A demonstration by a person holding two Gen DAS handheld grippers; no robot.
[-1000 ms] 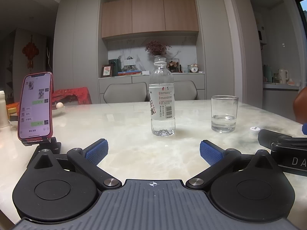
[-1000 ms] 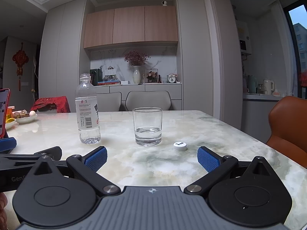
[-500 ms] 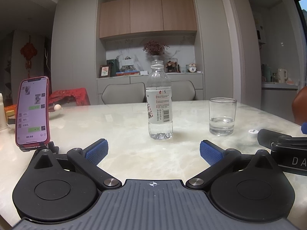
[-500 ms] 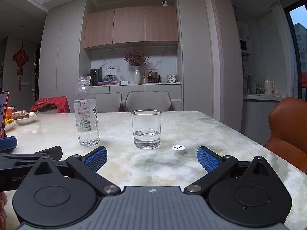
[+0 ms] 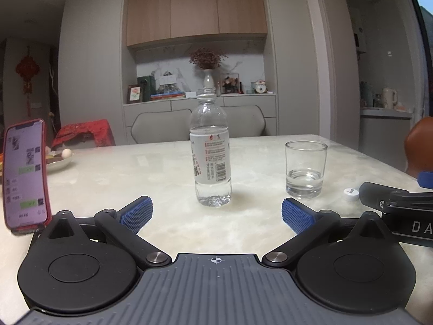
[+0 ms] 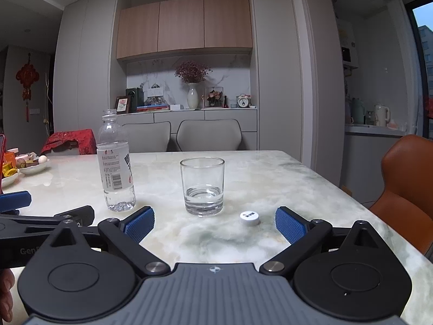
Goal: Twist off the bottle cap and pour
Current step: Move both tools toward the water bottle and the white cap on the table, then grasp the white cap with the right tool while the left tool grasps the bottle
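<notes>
left gripper (image 5: 215, 212): you hold it spread wide and empty, low over the table, its blue pads framing the bottle ahead.
right gripper (image 6: 215, 223): yours is wide too, gripping nothing, with the cap just in front between its pads.
bottle (image 5: 210, 151): upright on the marble table (image 5: 135, 173), neck uncapped, a little water at the bottom.
cap (image 6: 249, 218): white, lying on the table just right of the glass, apart from it.
glass (image 6: 203, 187): upright, right of the bottle, a shallow layer of water inside.
phone (image 5: 25, 176): propped upright at your far left, screen lit.
</notes>
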